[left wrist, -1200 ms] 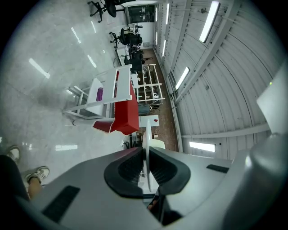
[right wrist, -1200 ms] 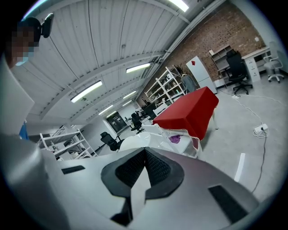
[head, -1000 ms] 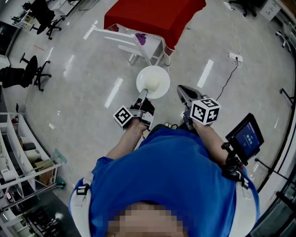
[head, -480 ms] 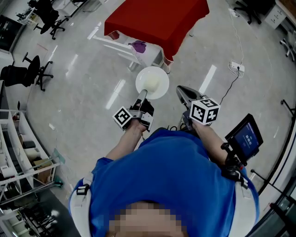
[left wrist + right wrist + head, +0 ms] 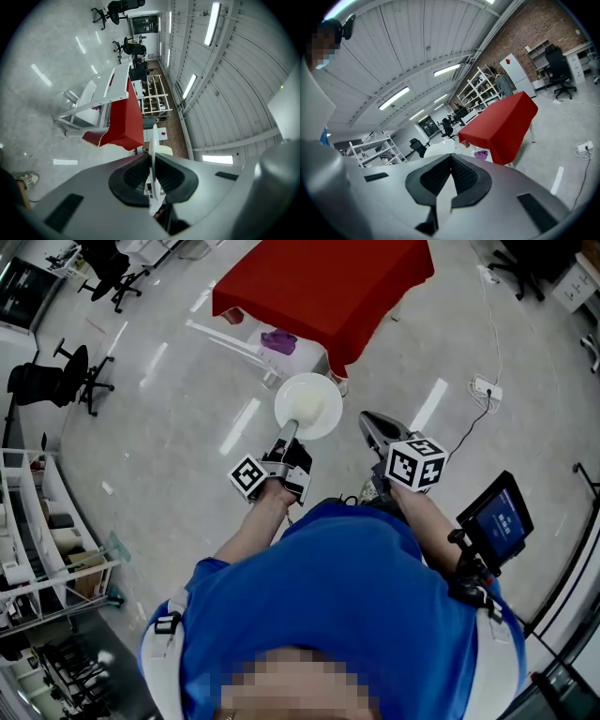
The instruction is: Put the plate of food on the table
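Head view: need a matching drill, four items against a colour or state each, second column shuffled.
Items
1. plate
2. right tool
3. table
4. office chair

States
A. draped in a red cloth
B. shut, nothing between its jaws
C. black, on the floor at the upper left
D. white, rim gripped by the left tool

Pairs: 1-D, 2-B, 3-A, 4-C
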Demonstrator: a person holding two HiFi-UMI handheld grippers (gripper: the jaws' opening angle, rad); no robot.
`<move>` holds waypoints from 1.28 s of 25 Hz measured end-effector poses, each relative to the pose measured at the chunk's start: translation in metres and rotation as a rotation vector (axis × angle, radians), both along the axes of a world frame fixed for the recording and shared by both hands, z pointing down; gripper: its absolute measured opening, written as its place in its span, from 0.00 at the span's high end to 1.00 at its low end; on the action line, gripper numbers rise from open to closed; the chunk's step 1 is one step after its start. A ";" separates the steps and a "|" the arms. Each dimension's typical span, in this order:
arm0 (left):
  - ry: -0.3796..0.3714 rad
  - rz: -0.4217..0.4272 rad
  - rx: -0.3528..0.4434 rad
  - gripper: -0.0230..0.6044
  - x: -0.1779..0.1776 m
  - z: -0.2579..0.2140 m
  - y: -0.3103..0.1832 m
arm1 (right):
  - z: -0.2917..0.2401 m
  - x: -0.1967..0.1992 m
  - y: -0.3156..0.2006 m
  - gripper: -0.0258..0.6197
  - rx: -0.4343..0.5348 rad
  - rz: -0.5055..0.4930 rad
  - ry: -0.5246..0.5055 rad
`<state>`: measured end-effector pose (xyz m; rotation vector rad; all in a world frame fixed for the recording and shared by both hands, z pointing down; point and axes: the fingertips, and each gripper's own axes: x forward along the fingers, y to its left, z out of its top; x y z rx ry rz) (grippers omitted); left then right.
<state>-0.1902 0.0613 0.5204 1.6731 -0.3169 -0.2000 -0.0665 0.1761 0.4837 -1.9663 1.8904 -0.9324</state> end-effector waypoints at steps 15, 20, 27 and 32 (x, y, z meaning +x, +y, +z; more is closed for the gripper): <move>0.022 -0.078 -0.013 0.93 0.068 -0.003 -0.018 | 0.010 0.072 -0.025 0.96 0.005 -0.052 -0.022; 0.012 -0.076 -0.010 0.93 0.071 -0.002 -0.022 | 0.011 0.072 -0.025 0.96 0.008 -0.042 -0.029; 0.016 -0.057 -0.008 0.93 0.079 -0.006 -0.030 | 0.008 0.079 -0.029 0.96 0.009 -0.018 -0.025; 0.023 -0.049 -0.007 0.93 0.082 -0.007 -0.033 | 0.005 0.078 -0.029 0.96 0.007 -0.016 -0.010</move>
